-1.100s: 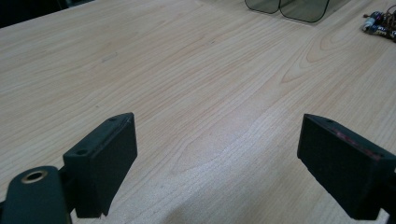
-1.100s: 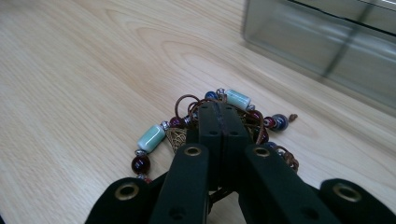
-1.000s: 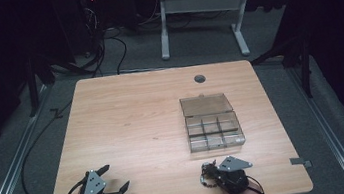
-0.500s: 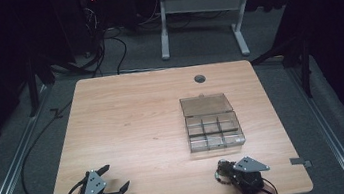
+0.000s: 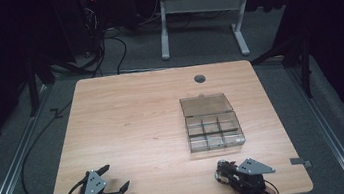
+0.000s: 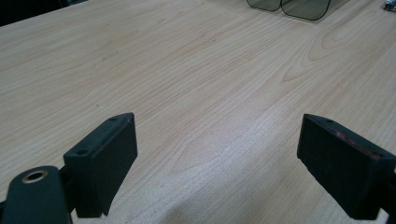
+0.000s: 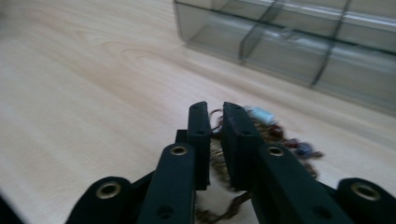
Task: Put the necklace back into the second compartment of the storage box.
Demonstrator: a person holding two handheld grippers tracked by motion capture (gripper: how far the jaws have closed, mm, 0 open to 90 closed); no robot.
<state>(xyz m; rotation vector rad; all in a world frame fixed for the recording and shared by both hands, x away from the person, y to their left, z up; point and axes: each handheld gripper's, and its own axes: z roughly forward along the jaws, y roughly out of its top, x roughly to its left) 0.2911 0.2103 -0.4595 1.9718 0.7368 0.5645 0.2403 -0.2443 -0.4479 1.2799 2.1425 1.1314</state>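
On the pale wooden worktop (image 5: pixel 133 127), a beaded bundle (image 7: pixel 261 135) is being gripped by the nearly closed right tool (image 7: pixel 215 114), with the compartment box (image 5: pixel 213 129) lying just ahead of it, while the left tool (image 6: pixel 219 154) is being held wide open and empty, well off to the side.

A pale wood grain with light tan swirls is shown across the table (image 5: pixel 133 127), against a dark grey floor (image 5: pixel 12 163). The compartment box (image 5: pixel 213 129) is seen in smoky, see-through grey, and the small tangle of parts (image 7: pixel 261 135) under the right gripper (image 7: pixel 214 122) is coloured brown, with a whitish piece and bluish bits. Black is worn by both grippers' jaws, with a grey plate on the left gripper (image 5: pixel 118 179) and brass-coloured rings at the joints
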